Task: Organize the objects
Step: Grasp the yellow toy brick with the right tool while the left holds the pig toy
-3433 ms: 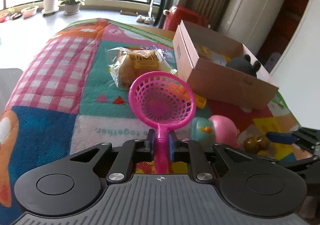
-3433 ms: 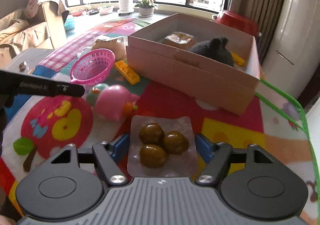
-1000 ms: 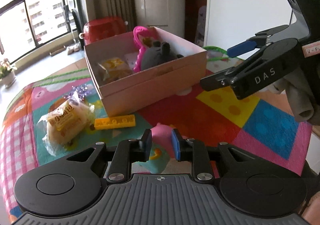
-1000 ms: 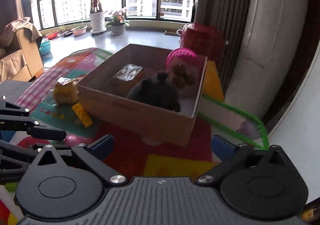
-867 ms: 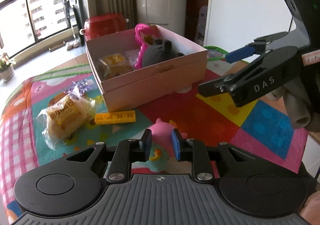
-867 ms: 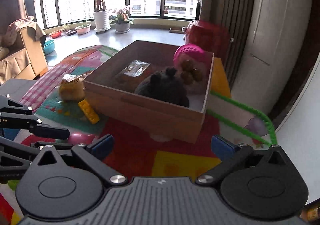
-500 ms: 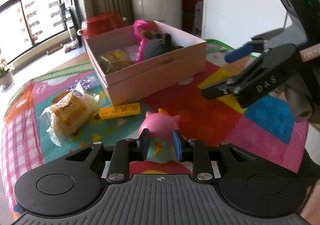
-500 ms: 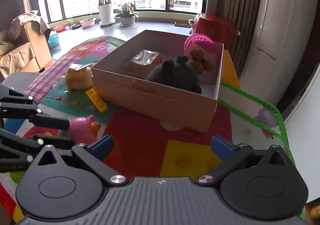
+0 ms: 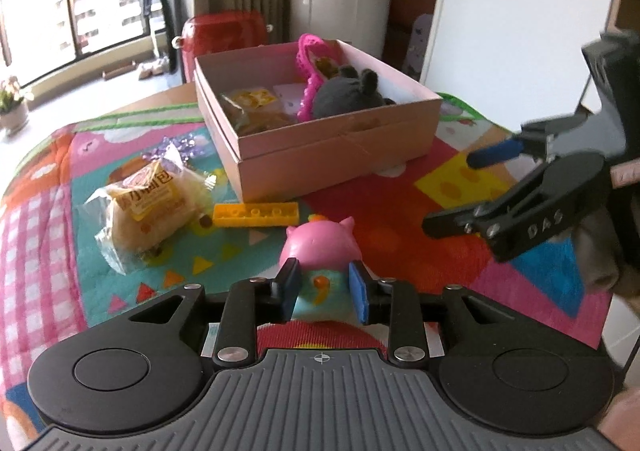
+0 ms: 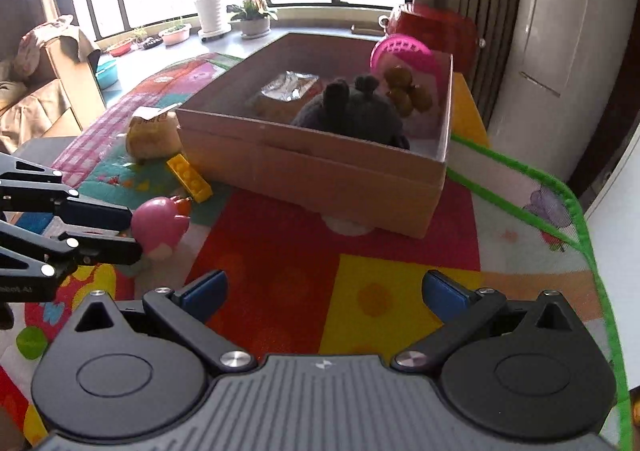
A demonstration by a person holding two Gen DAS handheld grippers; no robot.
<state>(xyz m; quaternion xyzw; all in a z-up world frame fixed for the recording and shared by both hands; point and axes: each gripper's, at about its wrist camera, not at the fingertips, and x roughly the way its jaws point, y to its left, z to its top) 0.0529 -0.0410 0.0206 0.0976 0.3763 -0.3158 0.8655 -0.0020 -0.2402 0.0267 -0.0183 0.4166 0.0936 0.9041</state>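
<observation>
Pink-and-teal toy [image 9: 320,251] sat on the colourful play mat [image 9: 400,219], out in the middle of it, with the left gripper [image 9: 323,287] set around its teal lower half; the blue pads [image 9: 357,291] flanked the toy closely, though whether they pressed on it could not be told. From the right wrist view the same toy [image 10: 160,227] showed just past the tips of the left gripper's black fingers [image 10: 100,231]. The right gripper [image 10: 324,291] hung above the red and yellow squares of the mat with its jaws spread wide and nothing between them. A pink cardboard box [image 9: 332,155] stood toward the far edge of the mat, holding a dark plush toy [image 9: 344,99], a pink mesh scoop [image 9: 306,63] leaning upright against its far wall, and a wrapped snack [image 9: 248,107]. A packet of brown balls [image 10: 404,91] rested against the scoop inside the box. Outside, near the box's front left corner, a yellow building brick [image 9: 256,214] lay flat on the mat, and just beside it, further toward the mat's left edge, lay a wrapped bread bun [image 9: 148,203].
</observation>
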